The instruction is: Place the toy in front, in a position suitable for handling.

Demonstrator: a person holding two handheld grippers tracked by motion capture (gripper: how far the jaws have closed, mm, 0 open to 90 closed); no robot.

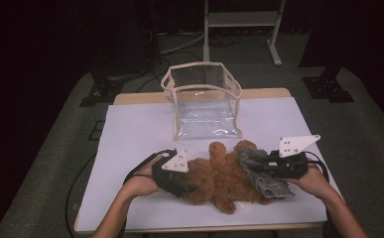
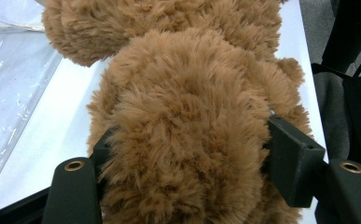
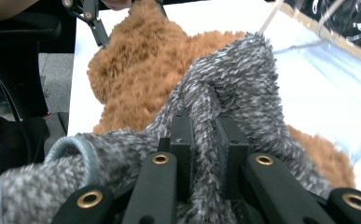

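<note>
Left gripper (image 2: pixel 183 154) clamps the teddy bear (image 2: pixel 187 116); right gripper (image 3: pixel 205 140) pinches grey cloth (image 3: pixel 243 79).

L forearm comes in from near edge, angled far-right; L hand (image 1: pixel 142 184) wraps its gripper body. Left gripper (image 1: pixel 187 186) lies low, pointing right, jaws part-closed w/ pads pressed into brown plush. R forearm comes in from near right; right gripper (image 1: pixel 259 166) points left, jaws nearly together, pinching grey knit fabric.
</note>
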